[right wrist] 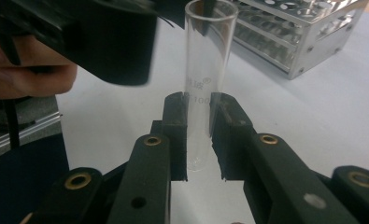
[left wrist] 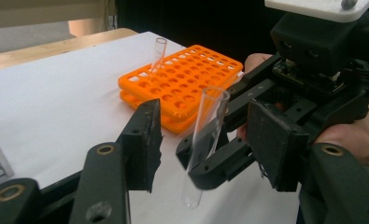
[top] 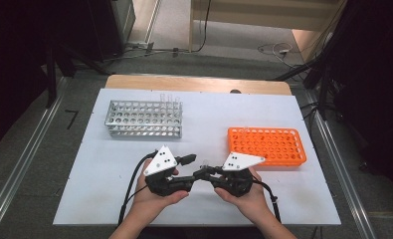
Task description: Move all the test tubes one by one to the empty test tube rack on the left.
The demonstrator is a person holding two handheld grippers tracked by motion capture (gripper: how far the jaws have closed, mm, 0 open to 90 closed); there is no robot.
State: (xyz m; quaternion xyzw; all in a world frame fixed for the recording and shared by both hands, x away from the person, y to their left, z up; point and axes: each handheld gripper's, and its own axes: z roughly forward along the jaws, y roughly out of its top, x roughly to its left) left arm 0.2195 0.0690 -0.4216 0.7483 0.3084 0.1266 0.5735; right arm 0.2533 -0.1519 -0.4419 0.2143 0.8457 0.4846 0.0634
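The clear glass test tube carries faint printing just above the grip: small characters with a circled mark and, beneath them, what reads as "100"; the rest is too faint to make out. The right gripper has its fingers clamped on the tube's lower half. The tube stands nearly upright with a slight tilt, its open mouth up and its rounded bottom hanging below the pads, above the white table. In the left gripper view, the left gripper has its fingers standing about half open on either side of the same tube, not pressing on it. Both grippers meet near the table's front edge, between the person's hands. The orange rack lies just beyond the right gripper, with one tube standing at its far left corner; the metal rack sits well apart at the far left. Bare table lies between the racks and left of the hands.
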